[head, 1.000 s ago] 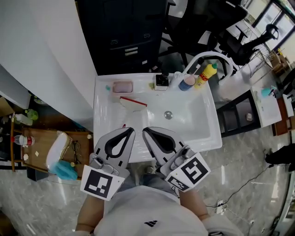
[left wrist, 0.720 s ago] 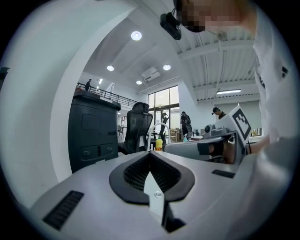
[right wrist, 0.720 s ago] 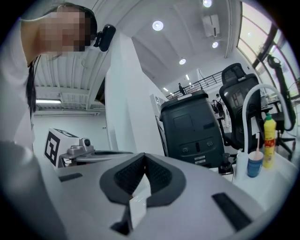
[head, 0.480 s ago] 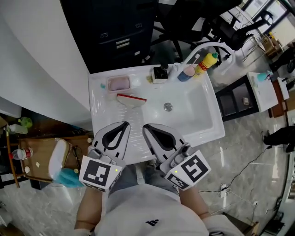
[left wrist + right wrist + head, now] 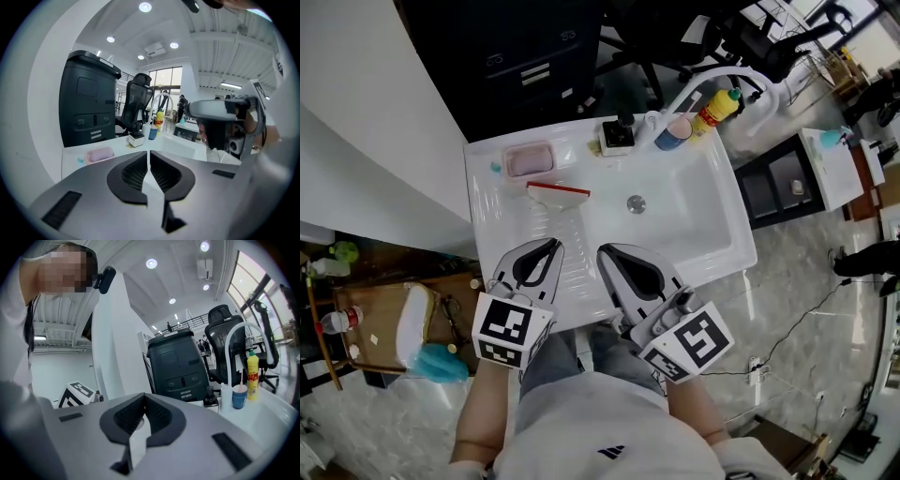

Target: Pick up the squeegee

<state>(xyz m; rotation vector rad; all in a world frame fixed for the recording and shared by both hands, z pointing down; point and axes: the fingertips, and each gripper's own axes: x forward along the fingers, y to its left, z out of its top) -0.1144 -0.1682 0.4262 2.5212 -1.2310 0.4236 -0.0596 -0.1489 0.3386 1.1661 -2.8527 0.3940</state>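
Holding the left gripper (image 5: 549, 247) and right gripper (image 5: 606, 253) side by side above the near rim of the white sink (image 5: 727, 267), both sets of jaws pressed together, nothing between them. Leaving the squeegee (image 5: 558, 191) lying flat on the drainboard (image 5: 572, 230), at 12 o'clock from the left gripper and apart from it, pink soap dish (image 5: 529, 160) at its 11 o'clock.

My left gripper (image 5: 551, 246) and right gripper (image 5: 605, 251) are grey shells with black ribbed pads (image 5: 133, 173). Each carries a white cube (image 5: 511, 328) with black square markers. I wear a white shirt (image 5: 581, 422) with a small dark logo (image 5: 607, 454).
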